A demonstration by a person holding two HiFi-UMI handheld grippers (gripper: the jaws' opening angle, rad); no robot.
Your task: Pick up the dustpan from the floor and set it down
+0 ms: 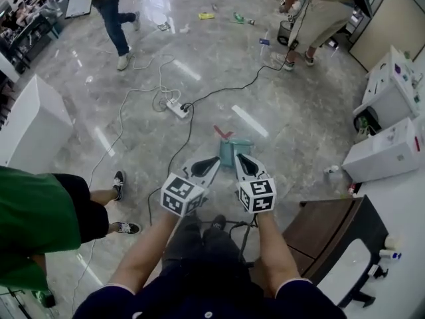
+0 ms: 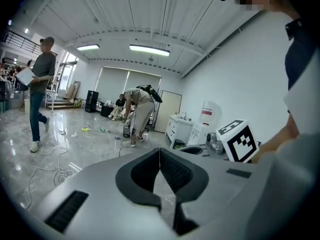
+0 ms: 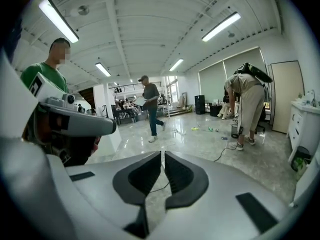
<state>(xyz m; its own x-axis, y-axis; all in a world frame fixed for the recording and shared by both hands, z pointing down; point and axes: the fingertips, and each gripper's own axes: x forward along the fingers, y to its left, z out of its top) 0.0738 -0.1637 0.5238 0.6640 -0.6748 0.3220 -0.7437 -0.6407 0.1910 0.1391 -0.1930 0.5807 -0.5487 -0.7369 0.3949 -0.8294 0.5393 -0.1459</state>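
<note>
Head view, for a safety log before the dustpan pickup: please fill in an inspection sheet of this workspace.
Surface: glossy grey floor.
Job's things: teal dustpan with red handle, lying on the floor just ahead of both grippers.
Clutter: scattered litter far off.
Grippers: left gripper and right gripper both shut, empty.
Cables: power strip with white and black cables trailing across the floor.
Surroundings: white cabinets at right; person in green close at left.
</note>
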